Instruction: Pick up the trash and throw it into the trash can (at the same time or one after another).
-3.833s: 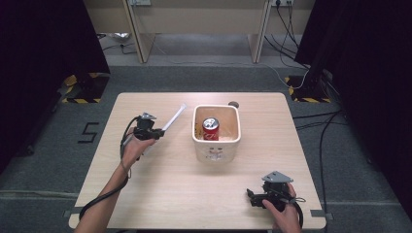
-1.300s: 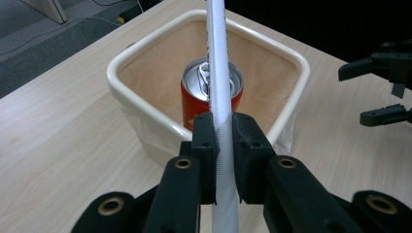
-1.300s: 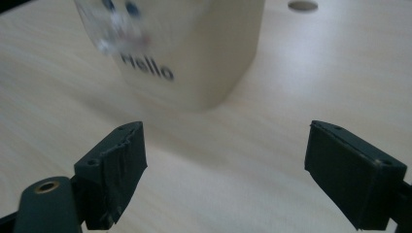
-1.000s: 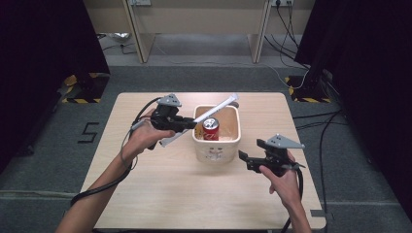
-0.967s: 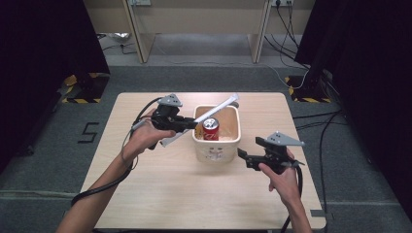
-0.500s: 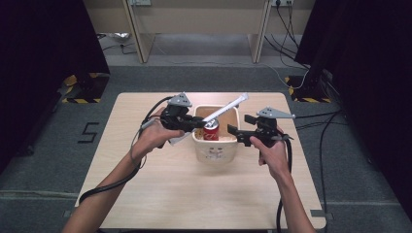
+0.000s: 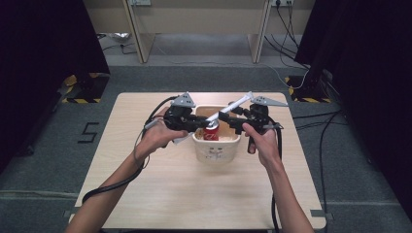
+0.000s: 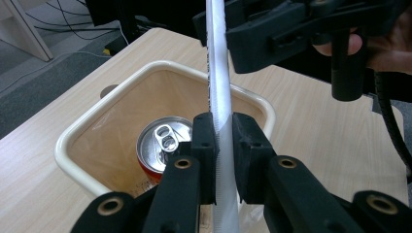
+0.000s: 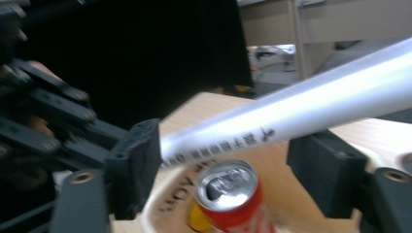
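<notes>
A wooden table [image 7: 145, 194] bears a cream tub [image 7: 216, 150] with a red drink can [image 7: 211, 132] standing upright inside; above the tub a wrapped straw [image 7: 232, 108] slants across, pinched near its lower end by the left gripper [image 7: 194, 121], jaws clamped on it; the right gripper [image 7: 238, 122] has just been closing, its jaws apart astride the upper stretch, not yet pressing; the straw looks light, slim and easily bent, its paper sleeve slick; best held near the free end.
</notes>
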